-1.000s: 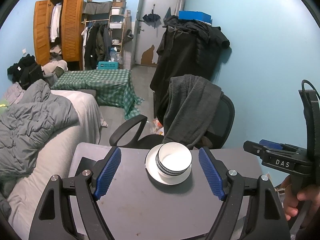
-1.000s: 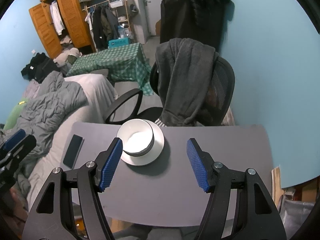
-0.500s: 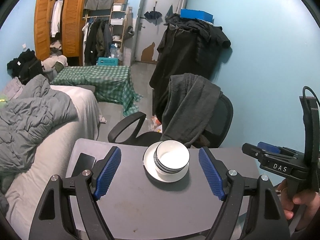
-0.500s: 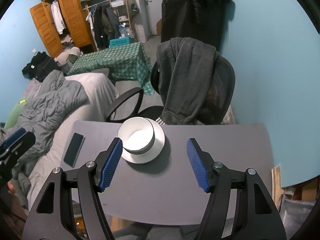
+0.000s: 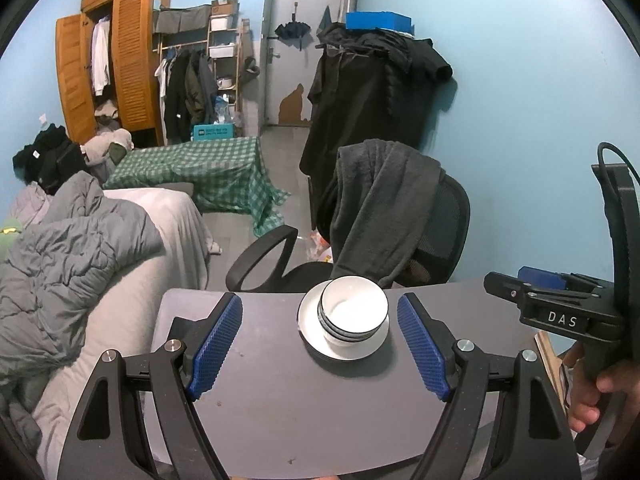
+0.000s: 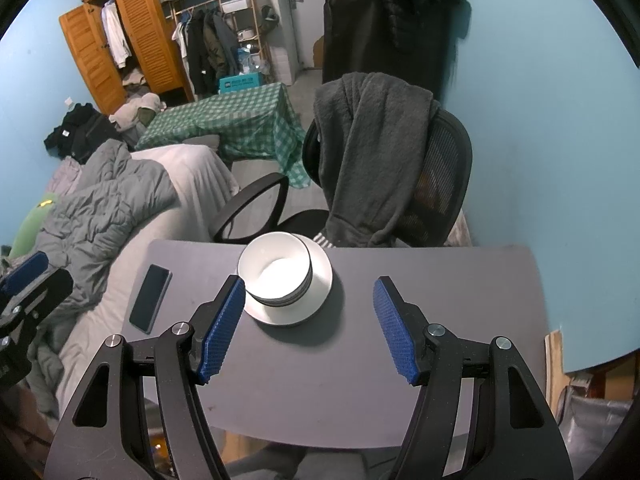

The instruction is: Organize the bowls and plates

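Note:
A stack of white bowls with dark rims (image 5: 353, 313) (image 6: 276, 276) sits on a white plate (image 5: 316, 344) (image 6: 320, 284) near the far edge of the grey table (image 5: 320, 412) (image 6: 440, 304). My left gripper (image 5: 320, 344) is open and empty, held above the table on the near side of the stack. My right gripper (image 6: 310, 326) is open and empty, also back from the stack, with its left finger (image 6: 222, 326) in front of the plate's near left edge. The right gripper also shows at the right of the left wrist view (image 5: 560, 312).
A black phone (image 6: 151, 298) lies on the table's left part. An office chair draped with a grey garment (image 5: 384, 216) (image 6: 372, 160) stands just behind the table. A bed with a grey duvet (image 5: 72, 260) is at the left.
Both grippers have drawn back and up a little from the stack, so more of the table shows. Both stay open and the bowls and plate have not moved.

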Demonstrator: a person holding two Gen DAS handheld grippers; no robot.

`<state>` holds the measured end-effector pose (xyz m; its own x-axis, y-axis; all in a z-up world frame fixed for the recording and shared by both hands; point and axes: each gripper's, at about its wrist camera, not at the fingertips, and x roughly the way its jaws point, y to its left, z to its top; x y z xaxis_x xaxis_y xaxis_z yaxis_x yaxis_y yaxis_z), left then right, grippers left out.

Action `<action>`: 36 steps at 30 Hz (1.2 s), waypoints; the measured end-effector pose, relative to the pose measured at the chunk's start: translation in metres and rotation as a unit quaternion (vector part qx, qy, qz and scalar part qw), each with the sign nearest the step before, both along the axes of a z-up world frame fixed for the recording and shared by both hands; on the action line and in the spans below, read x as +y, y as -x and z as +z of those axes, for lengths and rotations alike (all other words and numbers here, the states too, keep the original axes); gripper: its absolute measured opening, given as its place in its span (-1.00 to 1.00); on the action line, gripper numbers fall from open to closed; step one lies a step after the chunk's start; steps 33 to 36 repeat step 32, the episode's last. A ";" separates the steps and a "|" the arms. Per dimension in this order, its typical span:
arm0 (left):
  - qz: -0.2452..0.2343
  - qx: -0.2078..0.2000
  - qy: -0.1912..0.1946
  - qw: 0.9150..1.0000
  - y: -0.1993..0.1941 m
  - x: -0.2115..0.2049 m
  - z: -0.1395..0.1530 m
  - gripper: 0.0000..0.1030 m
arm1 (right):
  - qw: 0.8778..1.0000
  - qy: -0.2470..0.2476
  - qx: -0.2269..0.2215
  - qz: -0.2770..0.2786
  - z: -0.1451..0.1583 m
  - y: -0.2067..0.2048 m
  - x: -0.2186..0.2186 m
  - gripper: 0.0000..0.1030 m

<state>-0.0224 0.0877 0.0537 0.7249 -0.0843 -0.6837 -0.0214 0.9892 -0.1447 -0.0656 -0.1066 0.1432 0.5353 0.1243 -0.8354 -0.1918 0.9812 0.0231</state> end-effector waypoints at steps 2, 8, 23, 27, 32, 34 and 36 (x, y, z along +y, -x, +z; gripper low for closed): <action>0.000 0.000 0.000 1.000 -0.001 0.000 0.001 0.58 | 1.000 0.000 0.000 0.000 0.000 0.000 0.000 0.27; 0.002 -0.005 0.002 1.000 -0.001 0.003 0.005 0.58 | 1.000 -0.001 -0.002 0.001 0.001 0.001 0.000 0.27; 0.001 0.003 0.023 1.000 -0.004 0.003 0.010 0.58 | 1.000 -0.003 0.001 0.003 0.001 0.002 0.005 0.27; 0.003 0.001 0.028 1.000 -0.004 0.003 0.011 0.58 | 1.000 -0.004 0.001 0.005 0.001 0.003 0.005 0.27; 0.006 0.009 0.023 1.000 -0.005 0.002 0.010 0.58 | 1.000 -0.004 0.002 0.005 0.002 0.004 0.007 0.27; 0.006 0.009 0.023 1.000 -0.005 0.002 0.010 0.58 | 1.000 -0.004 0.002 0.005 0.002 0.004 0.007 0.27; 0.006 0.009 0.023 1.000 -0.005 0.002 0.010 0.58 | 1.000 -0.004 0.002 0.005 0.002 0.004 0.007 0.27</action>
